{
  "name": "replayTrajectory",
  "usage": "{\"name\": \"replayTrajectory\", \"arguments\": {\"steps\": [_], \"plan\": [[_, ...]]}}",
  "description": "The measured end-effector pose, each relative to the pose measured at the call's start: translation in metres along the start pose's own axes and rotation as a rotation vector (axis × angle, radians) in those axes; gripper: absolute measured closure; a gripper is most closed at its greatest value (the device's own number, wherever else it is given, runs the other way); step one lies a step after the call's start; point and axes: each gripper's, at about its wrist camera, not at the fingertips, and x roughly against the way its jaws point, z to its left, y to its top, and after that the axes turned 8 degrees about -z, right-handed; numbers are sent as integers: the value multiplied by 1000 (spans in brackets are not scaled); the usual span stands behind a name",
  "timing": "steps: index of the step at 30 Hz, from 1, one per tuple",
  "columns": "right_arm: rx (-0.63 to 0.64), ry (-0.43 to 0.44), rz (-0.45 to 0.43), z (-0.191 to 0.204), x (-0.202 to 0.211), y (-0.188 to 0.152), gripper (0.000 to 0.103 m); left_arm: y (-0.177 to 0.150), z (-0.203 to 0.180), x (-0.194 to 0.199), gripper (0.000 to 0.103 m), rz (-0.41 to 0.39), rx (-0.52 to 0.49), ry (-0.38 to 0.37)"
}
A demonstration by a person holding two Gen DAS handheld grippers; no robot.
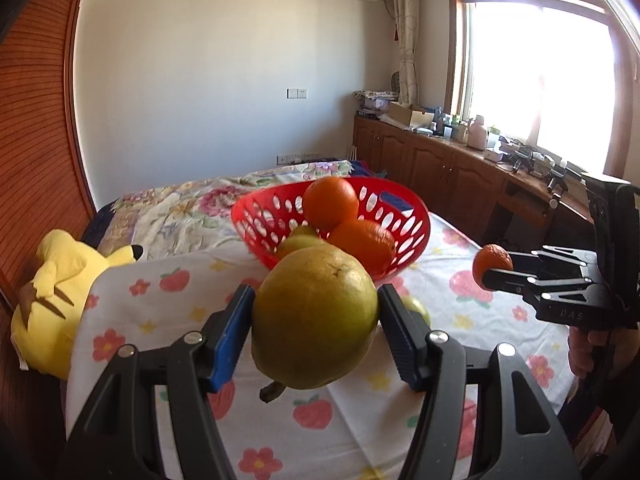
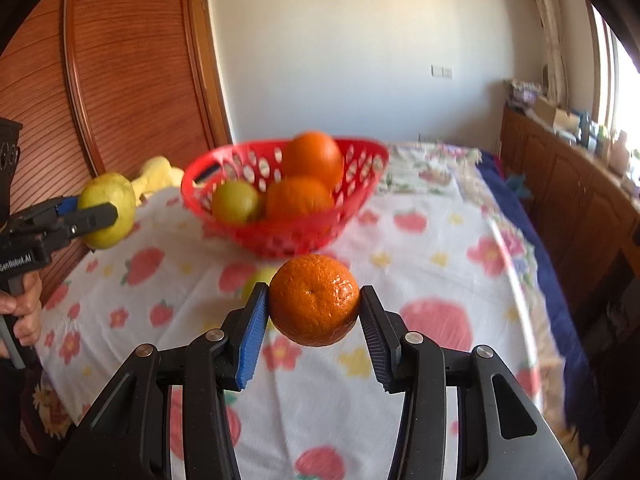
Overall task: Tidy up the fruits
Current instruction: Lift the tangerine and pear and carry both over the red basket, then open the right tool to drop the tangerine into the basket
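My left gripper [image 1: 316,320] is shut on a big yellow-green pear [image 1: 314,316] and holds it above the cloth, in front of the red basket [image 1: 416,224]. My right gripper [image 2: 314,312] is shut on a small tangerine [image 2: 314,300], also in the air before the basket [image 2: 360,160]. The basket holds two oranges [image 1: 330,202] [image 1: 362,242] and a green fruit [image 2: 235,201]. Another green fruit [image 2: 258,280] lies on the cloth, mostly hidden behind the held fruit. Each gripper shows in the other's view: the right one [image 1: 490,268] and the left one [image 2: 108,210].
The floral tablecloth [image 1: 500,320] covers the surface. A yellow plush toy [image 1: 60,280] lies at the left edge by the wooden wall panel [image 1: 36,120]. A wooden cabinet [image 1: 440,160] with clutter runs along the right under the window.
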Motion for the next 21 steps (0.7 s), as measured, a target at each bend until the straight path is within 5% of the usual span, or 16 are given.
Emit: {"name": "replayTrajectory", "arguments": {"steps": [9,21], "plan": [[60,13,-33,-17,-35,51,57,39,-2,-36,41,-27,-27,-14],[102,66,13,-19,-105,74,57,63,12,-93,41,1,-37,15]]}}
